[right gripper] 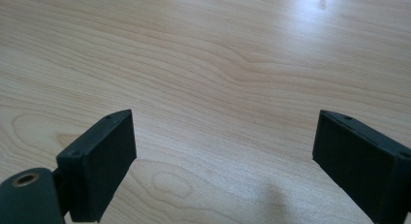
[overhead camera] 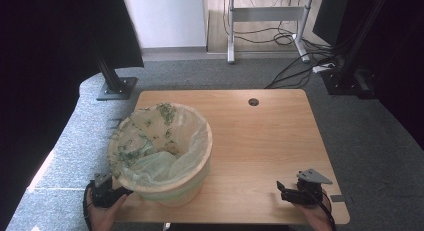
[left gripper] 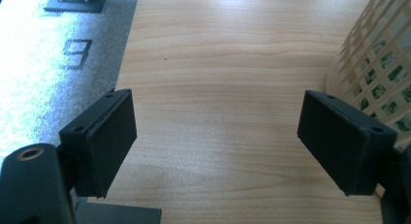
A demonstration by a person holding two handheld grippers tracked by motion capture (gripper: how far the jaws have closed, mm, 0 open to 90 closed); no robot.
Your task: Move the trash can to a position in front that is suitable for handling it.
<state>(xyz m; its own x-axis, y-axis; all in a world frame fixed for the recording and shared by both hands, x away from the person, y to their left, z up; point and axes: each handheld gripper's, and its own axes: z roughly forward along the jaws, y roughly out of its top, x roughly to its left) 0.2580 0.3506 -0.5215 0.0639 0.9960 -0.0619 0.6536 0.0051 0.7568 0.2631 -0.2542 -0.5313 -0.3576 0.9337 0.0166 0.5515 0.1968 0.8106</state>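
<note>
A round lattice waste basket [overhead camera: 165, 183] lined with a pale green patterned plastic bag [overhead camera: 150, 141] stands on the left part of the wooden table [overhead camera: 260, 141]. My left gripper [overhead camera: 107, 191] rests at the table's front left corner, just left of the basket, open with nothing between its jaws. In the left gripper view the left gripper [left gripper: 218, 141] has the basket's lattice wall [left gripper: 378, 64] beside its right jaw. My right gripper [overhead camera: 290, 191] sits near the front right edge, open and empty; in the right gripper view the right gripper [right gripper: 223, 161] has bare wood between its jaws.
A round cable hole [overhead camera: 253, 102] lies near the table's far edge. Grey carpet [overhead camera: 380, 141] surrounds the table. A black stand foot [overhead camera: 117, 86] is at the far left, and a desk frame with cables [overhead camera: 270, 21] stands behind.
</note>
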